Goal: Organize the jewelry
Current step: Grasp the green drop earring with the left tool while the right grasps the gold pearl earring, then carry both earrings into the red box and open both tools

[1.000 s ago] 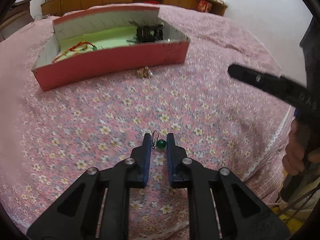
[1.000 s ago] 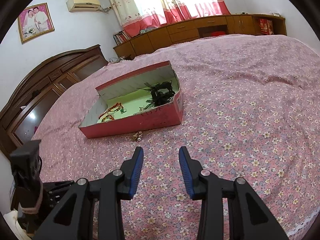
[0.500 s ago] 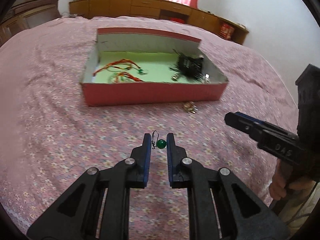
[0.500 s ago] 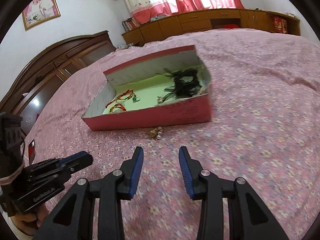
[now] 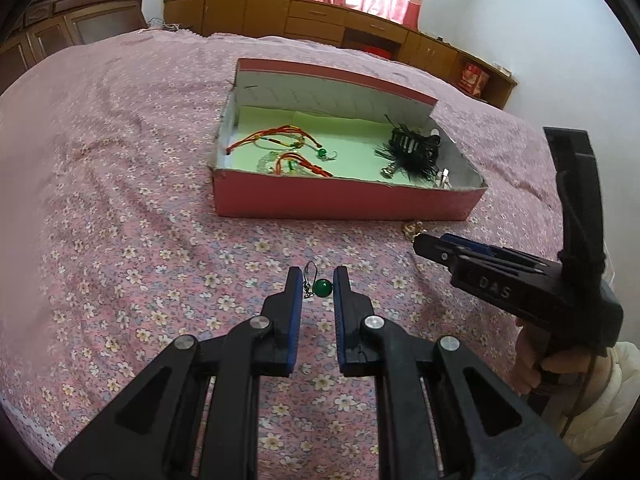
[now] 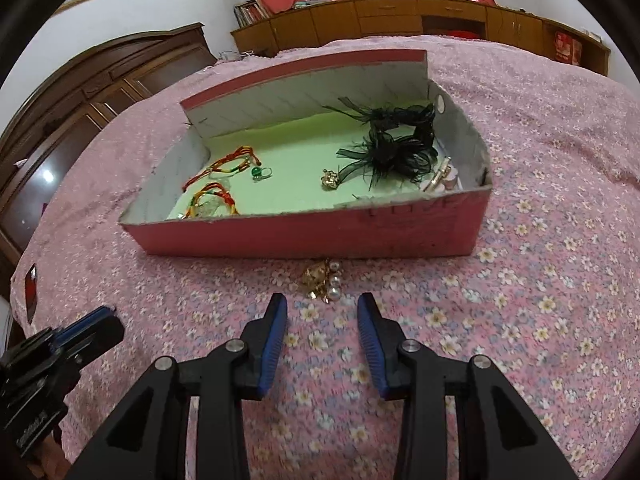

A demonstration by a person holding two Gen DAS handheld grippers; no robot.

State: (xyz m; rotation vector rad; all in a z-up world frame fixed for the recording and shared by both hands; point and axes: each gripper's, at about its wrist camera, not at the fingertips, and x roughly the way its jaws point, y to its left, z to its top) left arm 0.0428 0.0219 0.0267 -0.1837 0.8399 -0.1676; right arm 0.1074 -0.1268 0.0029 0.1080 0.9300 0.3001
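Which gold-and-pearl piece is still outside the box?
The gold pearl cluster on the bedspread, against the pink box front wall; its twin lies inside.

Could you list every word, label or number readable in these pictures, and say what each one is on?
"DAS": raised letters on the side of the right tool.
Faint handwriting on the front wall of the pink box: too faint to read.
Embossed lettering on the left tool body: too blurred to read.
Print on the red packet on the far shelf: too small to read.
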